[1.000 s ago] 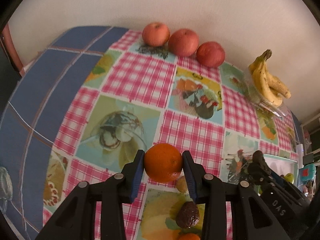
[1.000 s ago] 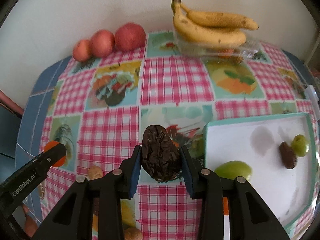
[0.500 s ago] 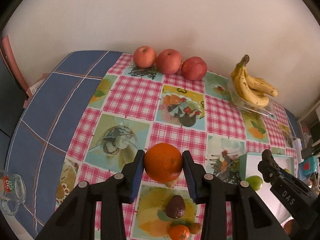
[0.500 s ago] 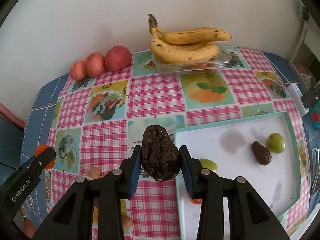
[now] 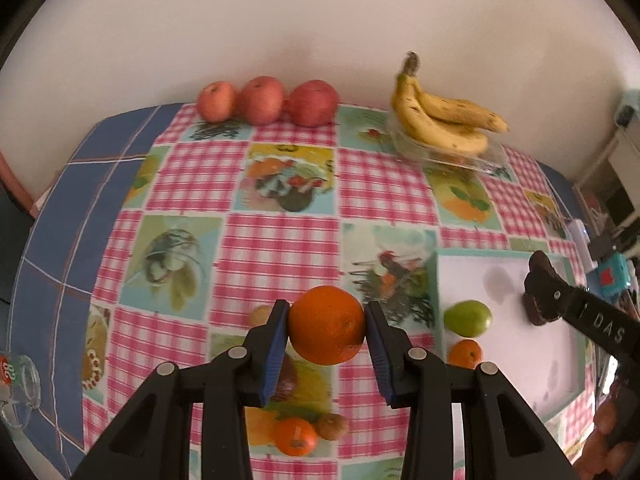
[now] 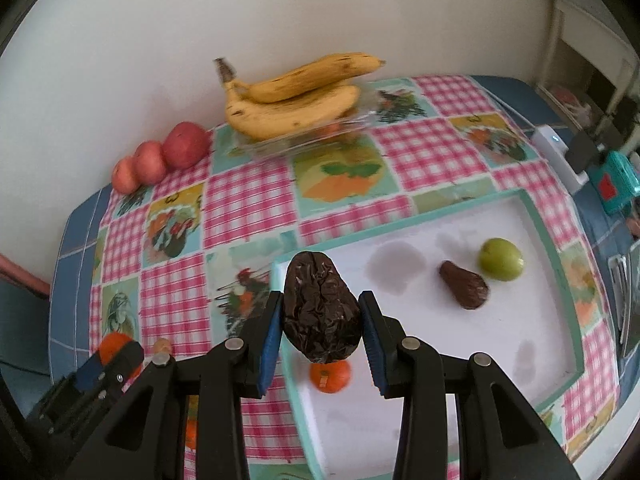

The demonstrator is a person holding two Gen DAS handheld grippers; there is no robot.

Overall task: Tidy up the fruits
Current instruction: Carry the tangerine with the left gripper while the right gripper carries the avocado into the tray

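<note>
My left gripper is shut on an orange and holds it above the checked tablecloth, left of the white tray. My right gripper is shut on a dark wrinkled avocado above the tray's left part; it also shows in the left wrist view. In the tray lie a green fruit, a dark avocado and a small orange. A green fruit and small orange show at the tray's left edge.
Three red apples line the wall. Bananas rest on a clear box. A tangerine, a kiwi, an avocado and a small brown fruit lie on the cloth. A glass mug stands far left.
Both grippers have risen and moved right, each still holding its fruit. The right gripper with the avocado is now over the tray's left part.
</note>
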